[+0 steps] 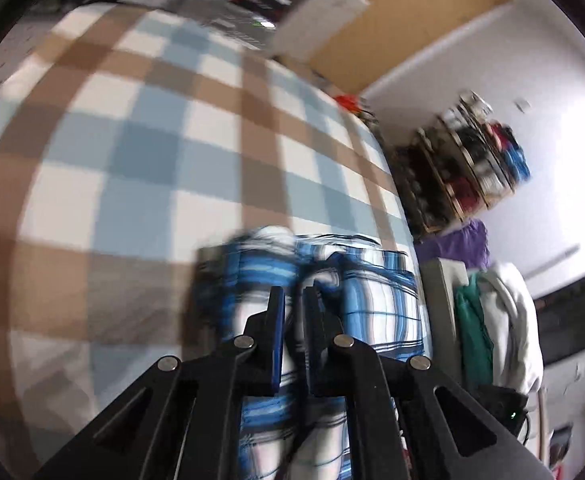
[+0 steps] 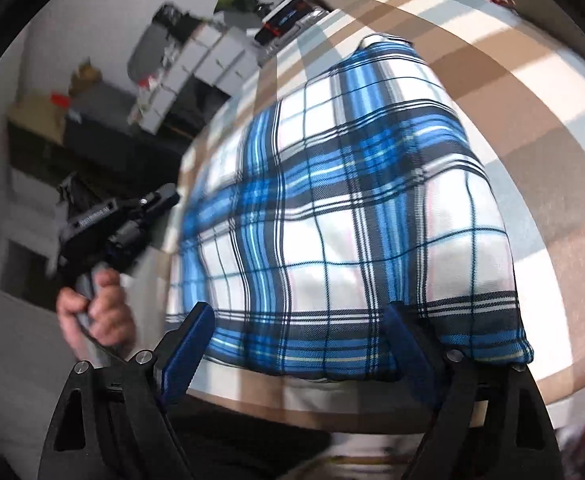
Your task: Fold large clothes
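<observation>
Item one, left of the right-wrist frame: a person's hand (image 2: 94, 308) gripped the handle of the black left gripper (image 2: 164, 196), which pointed toward the garment's far-left edge; its tips were too blurred there to read.

Item two, left-wrist frame, lower centre: my left gripper (image 1: 292, 300) had its blue-padded fingers (image 1: 277, 320) drawn nearly together, with a fold of the blue, white and black plaid cloth garment (image 1: 372, 292) seeming to sit in the narrow gap. I judged it pinched, though blur made the contact uncertain.

Item three, centre of the right-wrist frame: the same plaid garment (image 2: 352, 208) lay in a thick, already partly folded bundle on the brown, pale-blue and cream checked bed cover (image 2: 532, 128), its near hem at the lower middle of the frame.

Item four, bottom of the right-wrist frame: my right gripper (image 2: 304, 332) stood wide open, one blue pad (image 2: 188, 344) left of the near hem and the other under its right part; nothing was clamped.

Handling note: I judged the step to be seizing the near edge for the next fold. To do it well I would take all layers at the hem squarely, close fully before lifting, and keep both grips level so that the bundle did not skew.

Item five, right of the left-wrist frame: a heap of white and green laundry (image 1: 500, 320) beside the bed, not concerned.
</observation>
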### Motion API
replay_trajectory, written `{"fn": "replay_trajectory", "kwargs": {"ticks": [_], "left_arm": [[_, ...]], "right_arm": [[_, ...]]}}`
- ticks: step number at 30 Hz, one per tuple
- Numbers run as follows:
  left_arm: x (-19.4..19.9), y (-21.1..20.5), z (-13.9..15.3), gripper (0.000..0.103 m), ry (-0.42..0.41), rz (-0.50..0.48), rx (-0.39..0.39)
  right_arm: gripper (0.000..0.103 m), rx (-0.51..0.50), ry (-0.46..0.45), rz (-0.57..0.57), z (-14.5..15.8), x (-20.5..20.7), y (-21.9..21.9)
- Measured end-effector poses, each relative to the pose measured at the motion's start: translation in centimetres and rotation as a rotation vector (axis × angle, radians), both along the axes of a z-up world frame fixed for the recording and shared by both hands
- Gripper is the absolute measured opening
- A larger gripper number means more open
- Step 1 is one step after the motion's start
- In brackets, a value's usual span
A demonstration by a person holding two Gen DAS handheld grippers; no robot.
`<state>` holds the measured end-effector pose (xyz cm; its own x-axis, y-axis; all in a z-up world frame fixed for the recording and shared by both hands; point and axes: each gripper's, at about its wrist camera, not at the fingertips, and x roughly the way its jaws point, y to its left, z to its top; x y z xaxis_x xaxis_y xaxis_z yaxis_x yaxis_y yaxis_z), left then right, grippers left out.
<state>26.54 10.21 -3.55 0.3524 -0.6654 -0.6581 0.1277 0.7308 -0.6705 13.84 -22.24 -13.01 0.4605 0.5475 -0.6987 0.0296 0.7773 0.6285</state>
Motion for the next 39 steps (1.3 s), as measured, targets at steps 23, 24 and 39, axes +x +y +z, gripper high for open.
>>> {"fn": "replay_trajectory", "kwargs": {"ticks": [23, 24, 39], "left_arm": [[-6.8, -6.4, -4.2, 0.018, 0.069, -0.299, 0.244], [-6.9, -6.7, -4.2, 0.018, 0.059, -0.302, 0.258], [-6.9, -5.4, -3.1, 0.019, 0.063, -0.339, 0.18]], "right_arm": [[0.015, -0.406, 0.044, 0.297, 5.6, 12.9, 9.4], [0.015, -0.444, 0.07, 0.334, 4.4, 12.5, 9.8], [0.015, -0.312, 0.094, 0.274, 4.7, 10.1, 2.1]]}}
